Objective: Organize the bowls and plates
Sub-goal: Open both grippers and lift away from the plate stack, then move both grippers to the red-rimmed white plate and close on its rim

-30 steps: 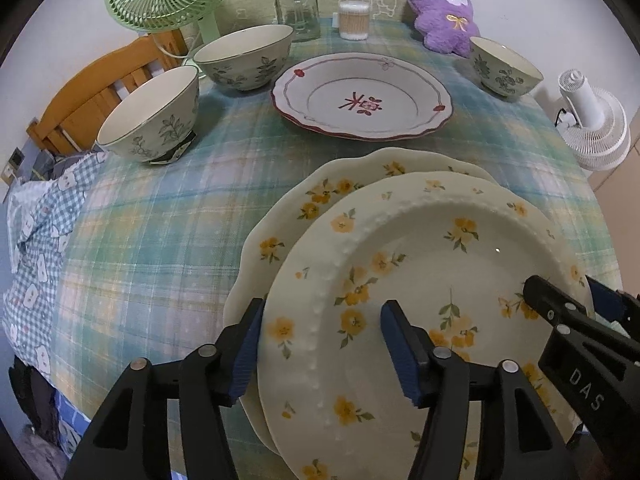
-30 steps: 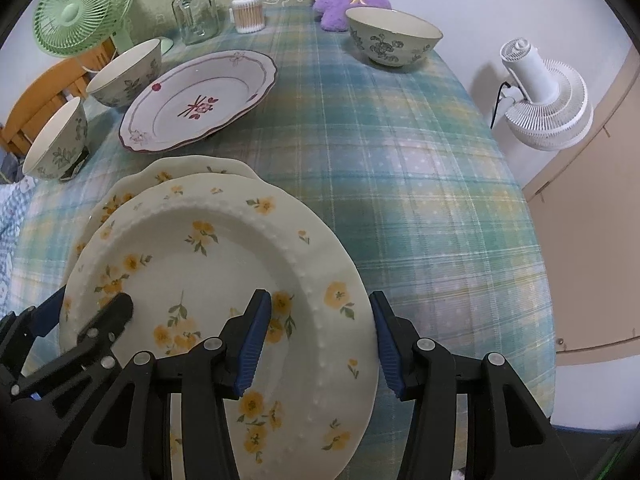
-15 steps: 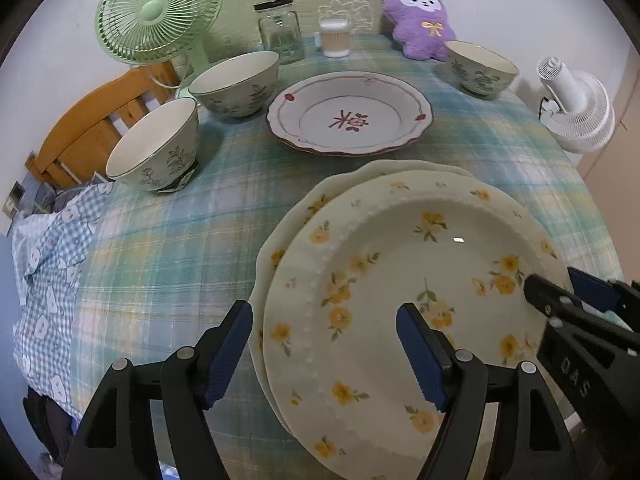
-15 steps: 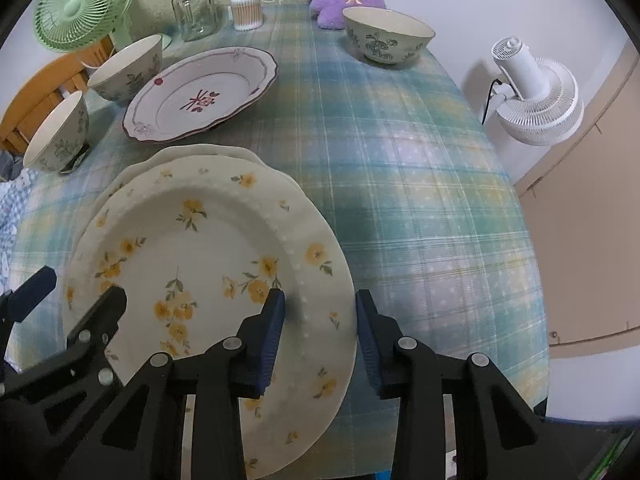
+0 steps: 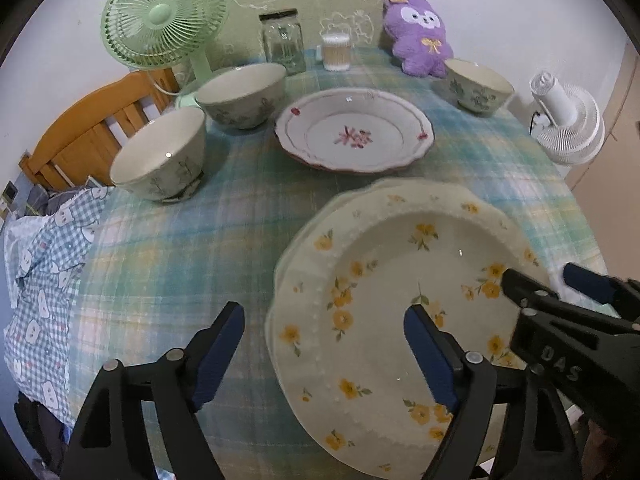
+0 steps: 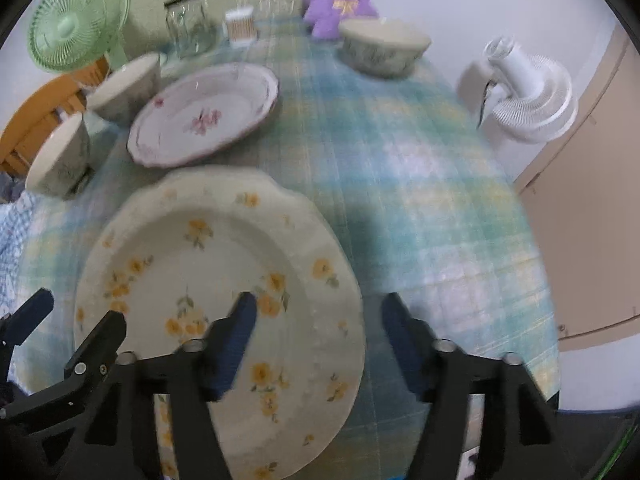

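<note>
A cream plate with yellow flowers lies stacked on a second like plate on the plaid tablecloth, also in the right wrist view. My left gripper is open and empty at its left rim. My right gripper is open and empty at its right rim. A white plate with red trim lies behind. Two bowls stand at the left, a third bowl at the far right.
A green fan, a glass jar, a cotton-swab cup and a purple plush line the back edge. A white fan stands off the right side. A wooden chair and checked cloth are left.
Both grippers opened and pulled back from the flowered plate, which now rests on the lower plate. The right gripper, nearly closed on the rim, let go.
</note>
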`<state>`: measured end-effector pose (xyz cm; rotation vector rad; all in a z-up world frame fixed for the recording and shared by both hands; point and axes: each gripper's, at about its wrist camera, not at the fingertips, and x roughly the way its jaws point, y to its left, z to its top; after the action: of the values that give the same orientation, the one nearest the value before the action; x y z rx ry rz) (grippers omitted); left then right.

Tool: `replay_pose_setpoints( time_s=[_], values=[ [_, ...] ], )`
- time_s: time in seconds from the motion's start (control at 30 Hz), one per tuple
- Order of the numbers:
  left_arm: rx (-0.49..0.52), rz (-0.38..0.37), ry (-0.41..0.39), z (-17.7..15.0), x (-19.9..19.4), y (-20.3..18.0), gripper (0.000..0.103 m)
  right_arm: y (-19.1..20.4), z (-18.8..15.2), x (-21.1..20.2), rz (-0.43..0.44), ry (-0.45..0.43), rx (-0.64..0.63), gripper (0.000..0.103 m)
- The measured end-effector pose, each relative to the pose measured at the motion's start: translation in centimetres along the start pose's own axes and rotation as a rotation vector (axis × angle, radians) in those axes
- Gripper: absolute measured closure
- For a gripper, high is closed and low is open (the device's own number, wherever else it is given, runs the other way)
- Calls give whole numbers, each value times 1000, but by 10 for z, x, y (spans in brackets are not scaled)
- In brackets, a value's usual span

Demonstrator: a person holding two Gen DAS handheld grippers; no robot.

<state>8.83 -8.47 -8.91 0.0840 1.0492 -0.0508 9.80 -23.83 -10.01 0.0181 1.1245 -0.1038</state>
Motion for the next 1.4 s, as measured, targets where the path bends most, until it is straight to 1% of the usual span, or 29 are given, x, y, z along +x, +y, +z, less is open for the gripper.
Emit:
replay_pose_setpoints(
  time_s=[0.03,0.1,0.27,0.47,0.57,0.77,0.93,1.13,1.2,1.27,1.33,1.4],
  values=[
    [-7,-7,-3,2,-2,2,17,0,3,-4,-1,-12,3,26],
    [-17,-15,-14,9,-6,6,15,-3,10,-11,11,-21,24,24],
    [-11,-23,-55,26,-15,7,10,1,29,-26,43,-66,17,24],
    [-38,-18,-104,52,-23,8,10,10,61,-38,85,-110,-27,24],
    [-49,1,-130,67,-21,7,10,12,78,-38,111,-133,-41,24],
    [-107,37,-142,98,-10,11,10,15,114,-30,144,-139,-63,24],
    [-141,53,-157,116,-2,10,12,16,140,-19,173,-136,-74,24],
    [-174,80,-160,137,15,10,13,21,168,-3,184,-151,-120,24],
    [-186,91,-154,143,25,9,15,24,176,6,186,-150,-133,24],
    [-186,121,-132,148,35,9,22,27,182,17,189,-148,-154,24],
    [-195,123,-118,151,46,8,24,29,187,27,198,-147,-158,24],
    [-212,128,-106,153,57,10,25,30,192,38,203,-139,-160,24]
  ],
)
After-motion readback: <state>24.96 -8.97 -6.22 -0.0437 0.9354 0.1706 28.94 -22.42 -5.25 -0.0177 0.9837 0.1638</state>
